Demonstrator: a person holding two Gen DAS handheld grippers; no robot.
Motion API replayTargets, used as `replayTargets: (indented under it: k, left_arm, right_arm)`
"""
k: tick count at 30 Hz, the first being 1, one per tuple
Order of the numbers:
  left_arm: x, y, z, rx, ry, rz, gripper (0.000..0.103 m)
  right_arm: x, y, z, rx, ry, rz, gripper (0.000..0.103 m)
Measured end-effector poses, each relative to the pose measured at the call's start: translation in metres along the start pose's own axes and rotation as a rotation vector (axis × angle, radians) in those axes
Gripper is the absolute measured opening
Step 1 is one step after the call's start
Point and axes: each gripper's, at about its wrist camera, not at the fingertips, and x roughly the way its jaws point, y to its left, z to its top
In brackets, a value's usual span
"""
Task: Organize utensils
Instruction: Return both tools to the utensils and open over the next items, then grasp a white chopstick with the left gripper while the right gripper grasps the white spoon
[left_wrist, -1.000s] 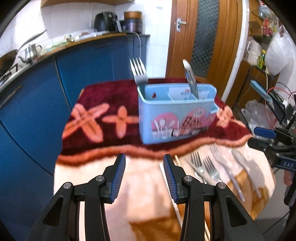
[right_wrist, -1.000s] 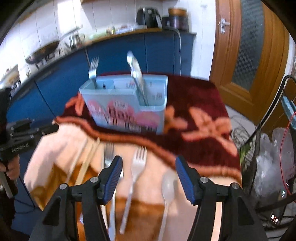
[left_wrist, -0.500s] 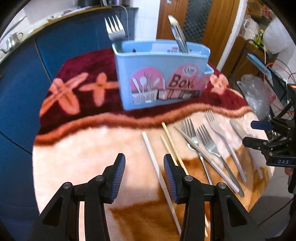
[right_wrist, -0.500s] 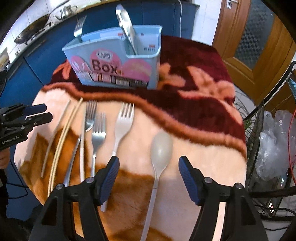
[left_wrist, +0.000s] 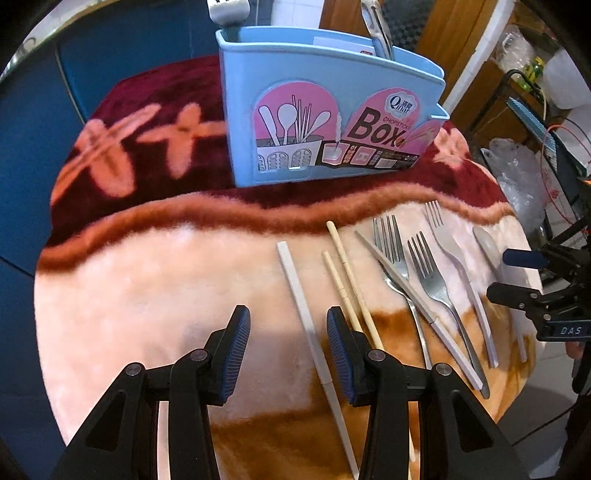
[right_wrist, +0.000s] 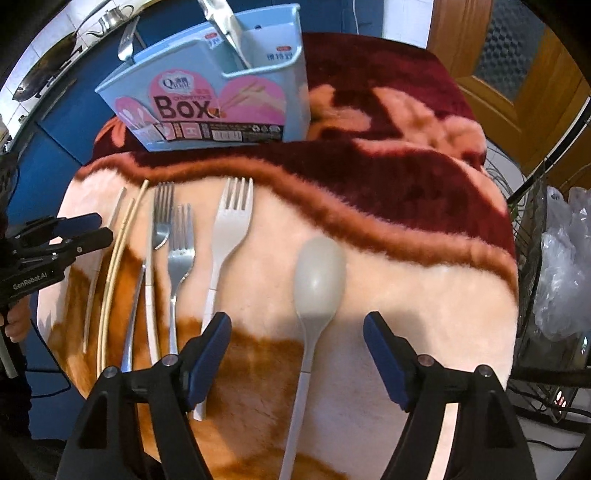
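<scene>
Near the front edge of the blanket-covered counter (right_wrist: 424, 280), both grippers hover over loose cutlery with nothing gripped. The right gripper (right_wrist: 297, 347), spread wide, straddles the grey plastic spoon (right_wrist: 319, 275); the left gripper (left_wrist: 288, 350), moderately open, frames the white chopstick (left_wrist: 301, 302). This looks like the approach before a pick. Next, each should lower, close on a handle, and carry it to the blue chopstick box (left_wrist: 328, 110) at the back. Box compartments are hidden, and handle ends run behind the fingers.

Left gripper (left_wrist: 284, 330): black frame, silver screws; ribbed blue pads (left_wrist: 236, 341).
</scene>
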Motion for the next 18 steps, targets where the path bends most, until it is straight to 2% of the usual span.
replayTargets:
  k: [2, 5, 10, 13, 16, 18]
  left_arm:
    - [0.002, 0.0, 0.002, 0.0, 0.009, -0.006, 0.044]
    - [0.005, -0.001, 0.004, 0.006, 0.017, -0.009, 0.043]
    - [0.008, -0.001, 0.008, -0.001, 0.02, -0.003, 0.031]
    - [0.01, -0.001, 0.01, 0.003, 0.03, -0.012, 0.026]
    - [0.01, 0.003, 0.011, -0.014, 0.032, -0.044, 0.014]
    - [0.009, 0.006, 0.01, -0.031, 0.026, -0.069, 0.011]
  right_arm:
    - [0.002, -0.001, 0.0, 0.0, 0.006, -0.002, 0.074]
    - [0.002, -0.001, 0.0, -0.008, -0.001, -0.028, 0.063]
    - [0.001, -0.003, 0.002, 0.003, -0.011, -0.05, 0.047]
    - [0.0, -0.008, 0.004, 0.024, -0.023, -0.042, 0.029]
    - [-0.002, -0.013, 0.005, 0.049, -0.04, -0.021, 0.028]
    - [-0.005, -0.014, 0.002, 0.061, -0.058, -0.007, 0.028]
